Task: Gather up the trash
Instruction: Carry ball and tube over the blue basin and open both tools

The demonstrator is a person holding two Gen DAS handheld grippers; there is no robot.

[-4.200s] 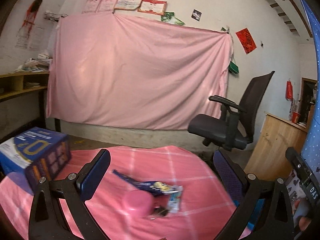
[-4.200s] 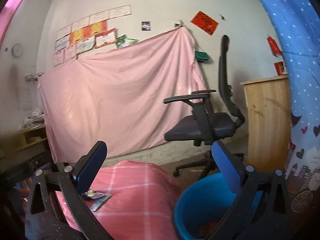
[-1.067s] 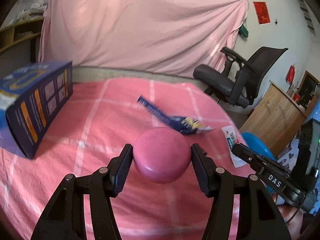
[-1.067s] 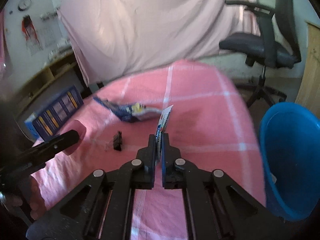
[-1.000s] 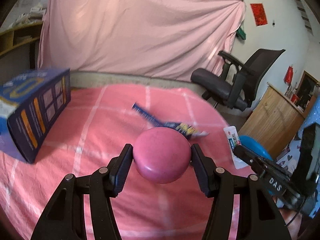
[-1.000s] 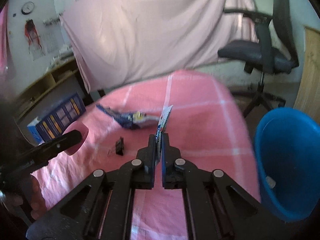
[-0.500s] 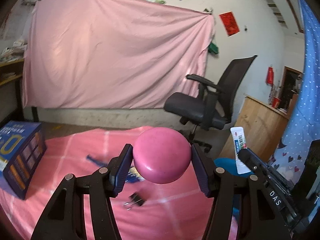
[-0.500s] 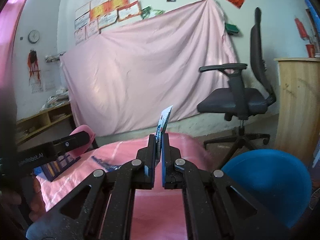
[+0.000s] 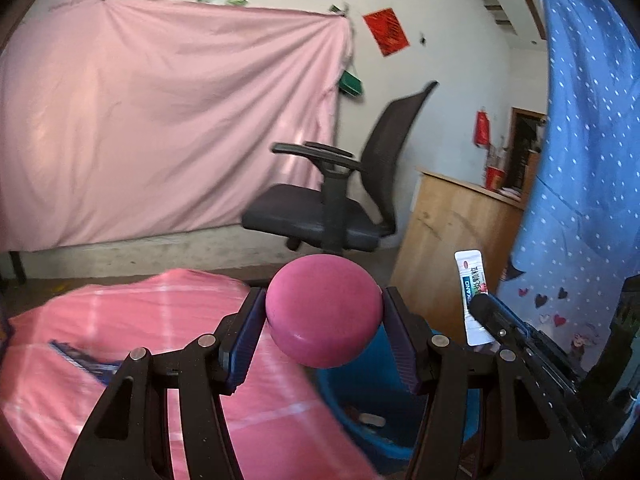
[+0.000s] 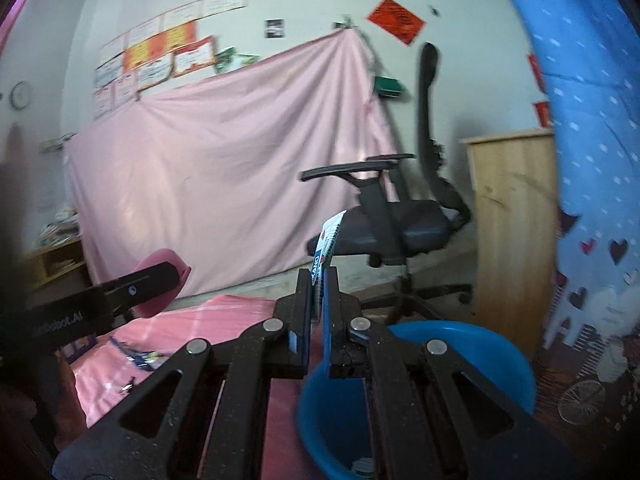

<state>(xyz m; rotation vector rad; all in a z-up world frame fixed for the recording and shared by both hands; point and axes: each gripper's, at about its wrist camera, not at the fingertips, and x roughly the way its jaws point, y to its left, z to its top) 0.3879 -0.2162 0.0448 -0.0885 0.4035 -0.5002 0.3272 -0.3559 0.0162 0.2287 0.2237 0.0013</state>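
Observation:
My left gripper (image 9: 322,322) is shut on a round pink lid-like object (image 9: 323,314), held in the air over the edge of the pink-clothed table (image 9: 100,344) and the blue bin (image 9: 360,400). My right gripper (image 10: 317,280) is shut on a thin white-and-blue sachet (image 10: 326,246), held upright above the blue bin (image 10: 460,364). The sachet (image 9: 472,296) and right gripper also show in the left wrist view. A blue snack wrapper (image 10: 140,354) and a small black clip (image 10: 128,388) lie on the table.
A black office chair (image 9: 340,200) stands behind the bin, with a wooden cabinet (image 9: 452,248) to its right. A blue dotted curtain (image 9: 580,160) hangs at far right. Some bits of trash lie in the bin (image 9: 370,419). A pink sheet covers the back wall.
Both grippers have lifted from the table and swung right toward the blue bin, each keeping its object. The bin now sits directly below them.

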